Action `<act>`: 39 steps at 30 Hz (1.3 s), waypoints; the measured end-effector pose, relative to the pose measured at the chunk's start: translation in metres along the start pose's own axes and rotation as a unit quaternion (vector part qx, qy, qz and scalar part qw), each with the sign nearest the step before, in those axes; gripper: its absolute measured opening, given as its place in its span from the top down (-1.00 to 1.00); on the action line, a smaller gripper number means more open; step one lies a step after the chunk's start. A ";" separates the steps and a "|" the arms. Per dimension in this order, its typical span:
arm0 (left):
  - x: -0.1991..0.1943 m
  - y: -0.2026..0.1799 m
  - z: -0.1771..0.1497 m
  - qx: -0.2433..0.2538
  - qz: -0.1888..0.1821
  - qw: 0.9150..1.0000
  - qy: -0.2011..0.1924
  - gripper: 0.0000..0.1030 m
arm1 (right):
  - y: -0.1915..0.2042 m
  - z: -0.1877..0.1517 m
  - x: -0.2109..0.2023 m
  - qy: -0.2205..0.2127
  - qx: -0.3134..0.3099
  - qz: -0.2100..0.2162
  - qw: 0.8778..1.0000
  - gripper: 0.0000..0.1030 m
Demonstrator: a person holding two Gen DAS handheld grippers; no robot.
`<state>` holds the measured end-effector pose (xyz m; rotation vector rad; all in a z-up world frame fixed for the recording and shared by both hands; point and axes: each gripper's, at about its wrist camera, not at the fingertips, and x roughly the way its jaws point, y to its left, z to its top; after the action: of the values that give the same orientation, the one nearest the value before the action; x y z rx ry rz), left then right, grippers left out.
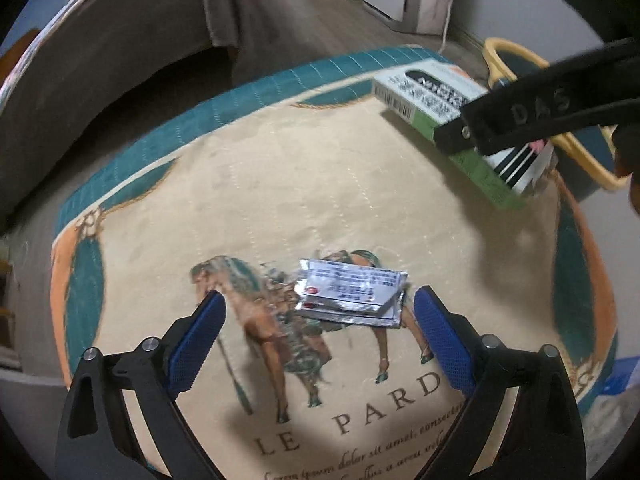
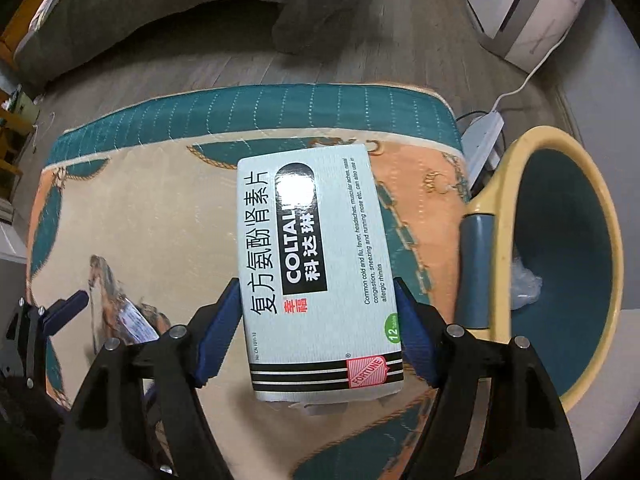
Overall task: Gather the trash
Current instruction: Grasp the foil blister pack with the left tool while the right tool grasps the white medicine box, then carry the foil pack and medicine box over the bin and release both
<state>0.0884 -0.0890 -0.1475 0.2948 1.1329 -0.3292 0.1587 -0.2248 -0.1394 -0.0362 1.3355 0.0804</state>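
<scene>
A white medicine box [image 2: 320, 264] with black print and a green side hangs over the printed mat, and my right gripper [image 2: 316, 284] is shut on it, blue pads pressed against its long sides. The left wrist view shows the same box [image 1: 424, 96] at the upper right, under a black finger. A silver foil blister pack [image 1: 352, 292] lies flat on the horse picture. My left gripper [image 1: 320, 294] hovers just above it, open, one pad on each side and neither touching it. To the right of the mat stands the yellow-rimmed bin [image 2: 600, 208] with a teal inside.
The mat [image 1: 280, 180], beige with a teal border, lies on a wooden floor. A crumpled clear wrapper [image 2: 524, 284] sits inside the bin. Behind the bin are a power strip [image 2: 484, 132] with a white cable and a white appliance [image 2: 528, 12]. Grey bedding [image 2: 120, 32] runs along the far side.
</scene>
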 end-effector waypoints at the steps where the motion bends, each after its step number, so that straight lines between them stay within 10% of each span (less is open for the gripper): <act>1: 0.001 -0.001 0.000 0.001 0.000 1.000 0.001 -0.82 | 0.000 -0.002 0.000 0.000 -0.005 -0.005 1.000 -0.40; 9: 0.007 -0.004 0.004 0.003 -0.031 1.000 0.005 -0.14 | -0.008 -0.008 0.015 0.021 -0.015 -0.013 1.000 -0.41; 24: -0.017 -0.007 0.009 0.023 -0.035 0.999 -0.023 -0.13 | -0.018 -0.006 -0.027 -0.004 -0.005 -0.018 1.000 -0.39; 39: -0.095 -0.013 0.029 0.014 -0.046 0.993 -0.111 -0.13 | -0.040 -0.039 -0.162 -0.135 0.027 -0.013 0.990 -0.39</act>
<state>0.0704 -0.1018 -0.0500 0.2241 0.9242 -0.4494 0.0865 -0.2733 0.0079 0.0040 1.0653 0.0255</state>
